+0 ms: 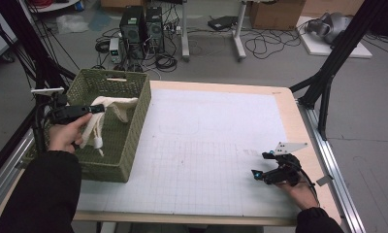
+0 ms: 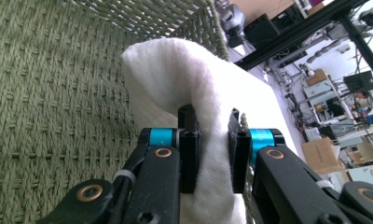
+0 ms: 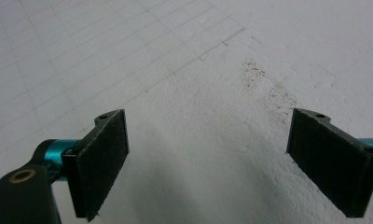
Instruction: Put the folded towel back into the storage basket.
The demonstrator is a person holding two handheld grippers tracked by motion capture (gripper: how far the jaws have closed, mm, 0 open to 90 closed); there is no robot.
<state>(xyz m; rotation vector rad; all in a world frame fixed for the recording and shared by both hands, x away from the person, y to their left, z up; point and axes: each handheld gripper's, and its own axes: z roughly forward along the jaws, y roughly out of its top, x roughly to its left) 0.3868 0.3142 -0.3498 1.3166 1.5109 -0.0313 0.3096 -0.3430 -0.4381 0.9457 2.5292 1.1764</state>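
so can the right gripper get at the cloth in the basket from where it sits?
Probably not as is: the right gripper rests open across the table, the basket wall stands between, and the left gripper already clamps the cloth.

Overhead forward-down; gripper views close on basket (image 2: pixel 58 116), mat (image 3: pixel 184 56).

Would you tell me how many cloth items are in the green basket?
1: a white cloth draped inside the green basket, pinched by the left gripper. More may lie hidden underneath.

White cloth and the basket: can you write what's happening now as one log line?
left gripper: shut on white cloth, over green basket | right gripper: open, nothing held, on white mat
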